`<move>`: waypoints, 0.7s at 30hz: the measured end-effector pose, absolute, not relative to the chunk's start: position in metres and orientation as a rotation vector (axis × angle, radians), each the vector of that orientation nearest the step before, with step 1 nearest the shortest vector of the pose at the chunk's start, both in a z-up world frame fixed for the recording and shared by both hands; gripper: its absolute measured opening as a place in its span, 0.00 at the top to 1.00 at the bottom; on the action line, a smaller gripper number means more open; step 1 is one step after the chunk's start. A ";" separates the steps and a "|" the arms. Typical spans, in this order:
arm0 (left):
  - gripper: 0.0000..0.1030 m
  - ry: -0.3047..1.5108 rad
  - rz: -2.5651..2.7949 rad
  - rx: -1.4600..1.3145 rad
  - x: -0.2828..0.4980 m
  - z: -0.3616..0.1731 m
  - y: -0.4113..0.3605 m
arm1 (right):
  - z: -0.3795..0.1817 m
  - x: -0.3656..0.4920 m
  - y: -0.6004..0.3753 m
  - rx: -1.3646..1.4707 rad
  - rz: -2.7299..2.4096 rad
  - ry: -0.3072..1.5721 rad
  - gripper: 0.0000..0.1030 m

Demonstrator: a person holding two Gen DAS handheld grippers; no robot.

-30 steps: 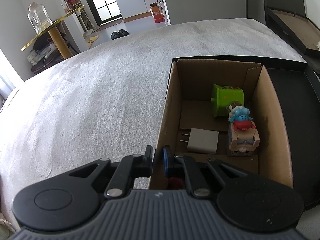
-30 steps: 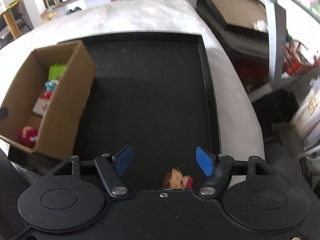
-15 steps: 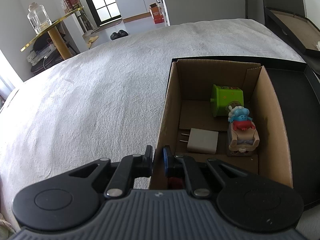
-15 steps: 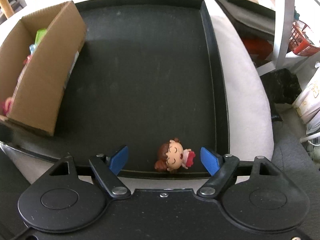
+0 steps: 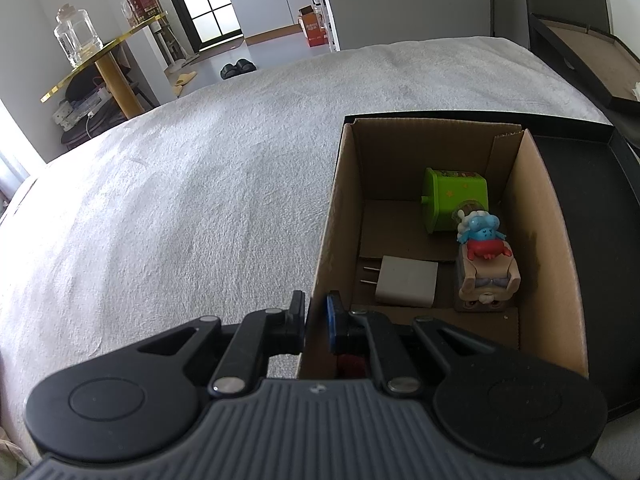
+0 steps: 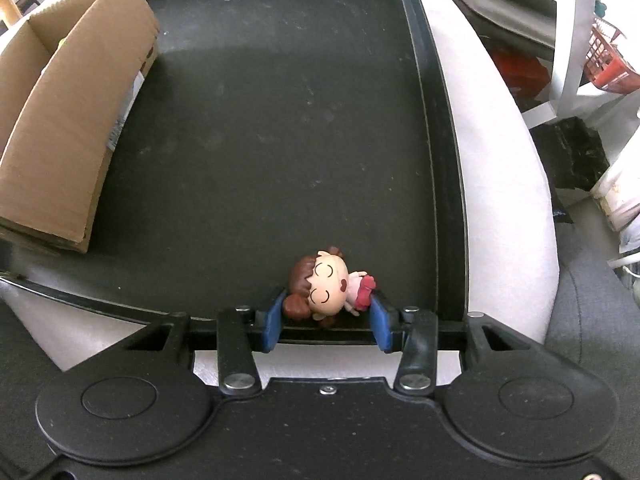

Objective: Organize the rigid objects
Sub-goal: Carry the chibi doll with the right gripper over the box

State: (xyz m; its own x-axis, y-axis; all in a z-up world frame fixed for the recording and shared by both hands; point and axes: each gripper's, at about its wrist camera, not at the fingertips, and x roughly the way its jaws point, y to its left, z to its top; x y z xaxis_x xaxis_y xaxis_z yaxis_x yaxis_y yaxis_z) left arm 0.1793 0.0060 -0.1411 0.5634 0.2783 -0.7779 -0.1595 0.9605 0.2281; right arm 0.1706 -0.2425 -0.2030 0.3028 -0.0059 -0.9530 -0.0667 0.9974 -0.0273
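In the right wrist view a small brown-haired doll (image 6: 326,288) in a red skirt lies on its side at the near rim of the black tray (image 6: 280,140). My right gripper (image 6: 326,322) is closing on it: one blue pad meets the hair bun, the other the skirt. In the left wrist view my left gripper (image 5: 316,320) is shut on the near left wall of the cardboard box (image 5: 552,264). Inside the box lie a green toy (image 5: 456,204), a blue-and-red figure on a beige seat (image 5: 482,236) and a white plug charger (image 5: 406,286).
The box stands in the tray's left part (image 6: 76,120), on a white textured cover (image 5: 180,200). A gold side table with a glass jar (image 5: 78,40) is far left. Another flat black tray (image 5: 580,52) lies at the back right. White furniture legs and a red basket (image 6: 608,60) stand right of the tray.
My right gripper came down over the doll and its jaws closed from wide apart onto it. The left gripper and the box stayed still.
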 end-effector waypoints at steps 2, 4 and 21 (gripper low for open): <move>0.91 0.938 0.258 0.138 0.180 -0.141 0.006 | -0.198 0.171 -0.240 -0.072 0.043 1.245 0.58; 0.91 0.938 0.257 0.135 0.179 -0.141 0.007 | -0.193 0.171 -0.238 -0.077 0.050 1.228 0.58; 0.91 0.940 0.253 0.119 0.178 -0.140 0.010 | -0.137 0.182 -0.209 -0.123 0.114 1.062 0.58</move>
